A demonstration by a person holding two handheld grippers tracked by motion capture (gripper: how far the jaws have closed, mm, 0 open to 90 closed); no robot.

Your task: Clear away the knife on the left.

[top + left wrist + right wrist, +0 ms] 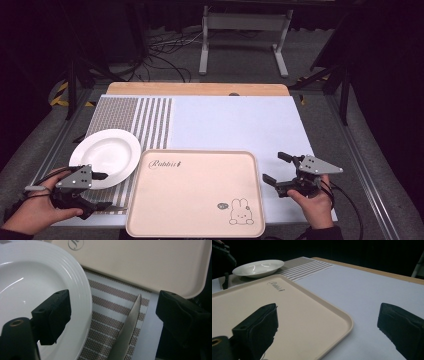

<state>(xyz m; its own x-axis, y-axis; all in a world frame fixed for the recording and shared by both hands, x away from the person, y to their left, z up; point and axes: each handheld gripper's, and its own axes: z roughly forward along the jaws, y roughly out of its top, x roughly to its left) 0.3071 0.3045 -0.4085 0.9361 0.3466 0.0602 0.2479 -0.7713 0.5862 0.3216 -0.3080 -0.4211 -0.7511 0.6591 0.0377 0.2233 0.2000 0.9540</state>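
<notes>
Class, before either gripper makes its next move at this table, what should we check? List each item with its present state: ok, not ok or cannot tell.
1. Left gripper open: ok, jaws wide apart.
2. Right gripper open: ok, nothing between its jaws.
3. Knife blade between the left jaws, lying on the striped mat: ok.
4. Knife handle visible: cannot tell.
5. Plate empty: ok.
6. Tray bare: ok.

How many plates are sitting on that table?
1. A white plate lies on the striped mat at the table's left, beside the beige tray, just ahead of the left gripper. Nothing seems hidden.
</notes>
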